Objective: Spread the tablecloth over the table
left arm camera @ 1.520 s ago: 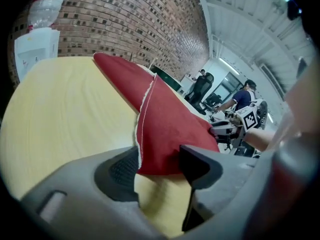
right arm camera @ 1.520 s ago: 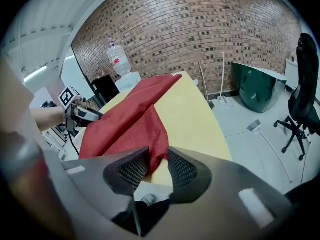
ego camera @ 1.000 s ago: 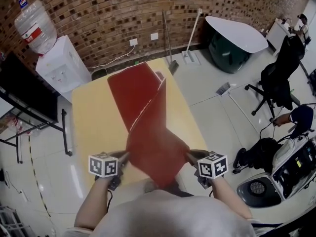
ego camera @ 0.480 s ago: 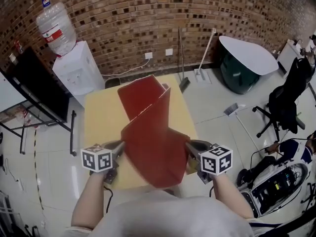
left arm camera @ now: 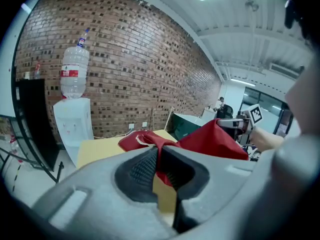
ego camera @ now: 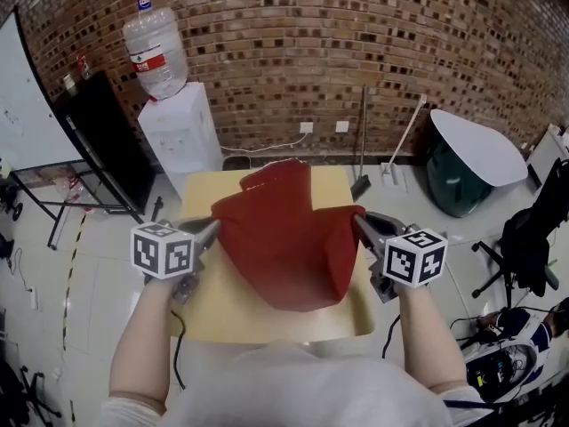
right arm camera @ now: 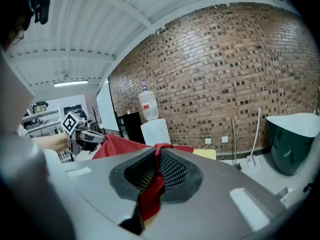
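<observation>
The left gripper (ego camera: pixel 212 229) and right gripper (ego camera: pixel 363 223) each have fingers (left arm camera: pixel 145 166) clamped on the red tablecloth (ego camera: pixel 284 243). It sags between them above the yellow counter (ego camera: pixel 203 314).

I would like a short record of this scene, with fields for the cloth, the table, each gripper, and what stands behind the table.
cloth: red tablecloth, lifted and bunched between the grippers, its far end lying on the table
table: yellow table, bare at its left and near sides
left gripper: shut on the tablecloth
right gripper: shut on the tablecloth
behind table: white water dispenser by a brick wall
</observation>
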`<state>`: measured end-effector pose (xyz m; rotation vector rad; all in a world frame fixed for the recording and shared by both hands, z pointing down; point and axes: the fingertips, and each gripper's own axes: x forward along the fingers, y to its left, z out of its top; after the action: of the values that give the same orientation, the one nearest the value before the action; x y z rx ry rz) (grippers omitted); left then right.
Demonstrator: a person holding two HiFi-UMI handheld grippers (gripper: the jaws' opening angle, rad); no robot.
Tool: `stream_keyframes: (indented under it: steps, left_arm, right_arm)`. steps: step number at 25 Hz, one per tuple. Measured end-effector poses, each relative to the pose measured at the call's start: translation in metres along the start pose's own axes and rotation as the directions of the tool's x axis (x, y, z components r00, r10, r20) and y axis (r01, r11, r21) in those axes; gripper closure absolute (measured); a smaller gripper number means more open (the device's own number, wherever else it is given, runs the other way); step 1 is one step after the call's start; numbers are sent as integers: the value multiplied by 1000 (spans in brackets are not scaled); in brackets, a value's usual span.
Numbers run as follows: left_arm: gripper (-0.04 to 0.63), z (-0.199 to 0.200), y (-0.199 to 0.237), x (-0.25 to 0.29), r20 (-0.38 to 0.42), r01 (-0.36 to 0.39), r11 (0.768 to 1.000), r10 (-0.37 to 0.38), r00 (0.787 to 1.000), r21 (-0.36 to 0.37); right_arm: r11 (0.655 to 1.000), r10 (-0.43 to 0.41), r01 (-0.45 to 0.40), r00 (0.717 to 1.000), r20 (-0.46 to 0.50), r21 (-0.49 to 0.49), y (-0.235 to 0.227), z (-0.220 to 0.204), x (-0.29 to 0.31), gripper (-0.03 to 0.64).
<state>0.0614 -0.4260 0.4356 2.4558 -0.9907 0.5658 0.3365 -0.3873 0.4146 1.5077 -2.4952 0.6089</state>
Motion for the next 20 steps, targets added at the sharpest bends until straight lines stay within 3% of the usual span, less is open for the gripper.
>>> stream_keyframes:
  steps: [10,20]
  left_arm:
    - [571,84,82,-5,33,-71,996,69,997,53]
    - [571,163,170,48,34,-81,993,79,996,80]
  right_arm:
    - [995,-58,64,996,71,-77,-13,105,70,600]
    - [982,-147,156,985,90,-103,-55,184,160,600]
